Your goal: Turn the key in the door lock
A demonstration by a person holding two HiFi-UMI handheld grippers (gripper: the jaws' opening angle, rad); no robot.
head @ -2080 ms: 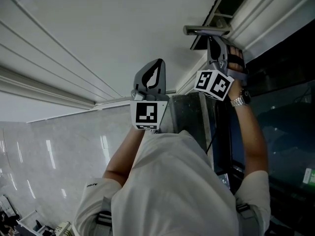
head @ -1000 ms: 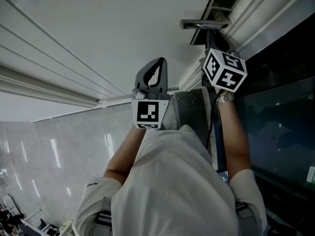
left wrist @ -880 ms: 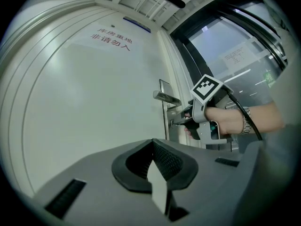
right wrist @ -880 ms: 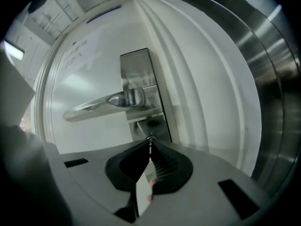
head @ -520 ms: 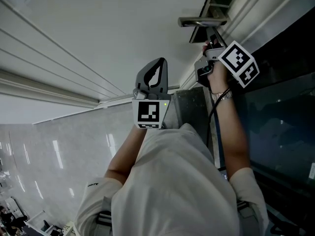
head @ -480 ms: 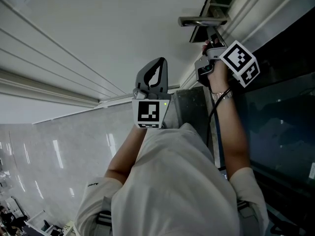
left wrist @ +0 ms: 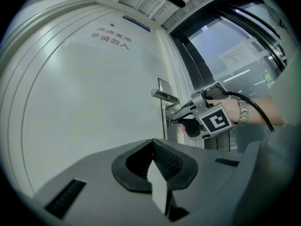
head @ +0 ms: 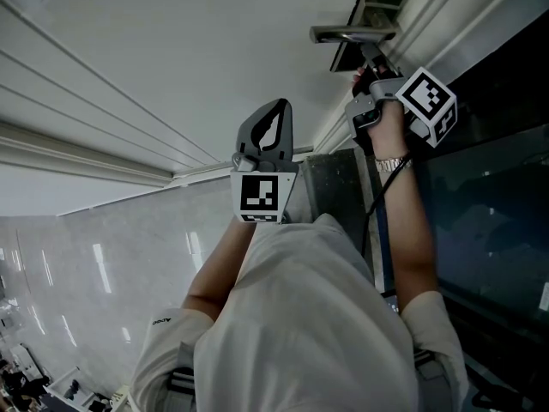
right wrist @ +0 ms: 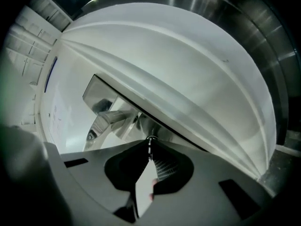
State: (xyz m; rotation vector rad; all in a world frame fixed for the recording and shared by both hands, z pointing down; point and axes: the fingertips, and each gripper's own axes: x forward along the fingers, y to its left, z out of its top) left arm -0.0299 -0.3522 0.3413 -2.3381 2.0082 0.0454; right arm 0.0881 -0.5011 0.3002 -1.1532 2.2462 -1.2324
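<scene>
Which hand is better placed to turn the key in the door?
Right. The right claw is shut on the key, just under the door handle. The left claw is shut, empty, and held back from the door.

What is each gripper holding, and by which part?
The right gripper grips the key by its exposed outer end, at the very tips of its jaws. The left gripper is shut and holds nothing.
</scene>
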